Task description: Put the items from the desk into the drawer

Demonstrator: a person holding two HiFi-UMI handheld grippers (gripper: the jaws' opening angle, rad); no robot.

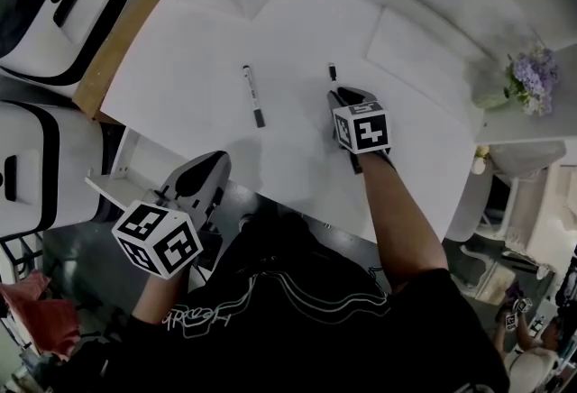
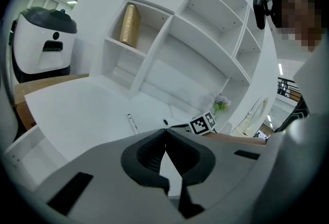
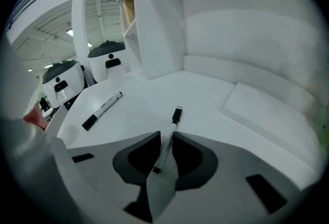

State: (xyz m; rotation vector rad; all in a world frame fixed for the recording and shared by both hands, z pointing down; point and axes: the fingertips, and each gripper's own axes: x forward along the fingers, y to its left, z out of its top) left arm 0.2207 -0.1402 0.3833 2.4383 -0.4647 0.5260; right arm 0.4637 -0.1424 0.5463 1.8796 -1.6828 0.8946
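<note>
A white desk (image 1: pixel 297 22) fills the middle, backed by white shelving (image 2: pixel 205 28). Nearest, the left gripper (image 2: pixel 165 130) hangs off the desk's front edge beside a pulled-out white drawer (image 1: pixel 110 188), its jaws pressed together on nothing. Further in, the right gripper (image 3: pixel 165 136) points down at the desktop, jaws narrowed onto a thin pen (image 3: pixel 176 115). In the head view the gripper's body covers all but the pen's black cap. A thicker marker (image 1: pixel 253 95) lies loose to its left, apart. Beyond sit a flat white pad (image 1: pixel 415 49), purple flowers (image 1: pixel 532 80) and, seen only from the left gripper view, a gold bottle (image 2: pixel 129 25) on a shelf. The drawer's inside cannot be made out.
</note>
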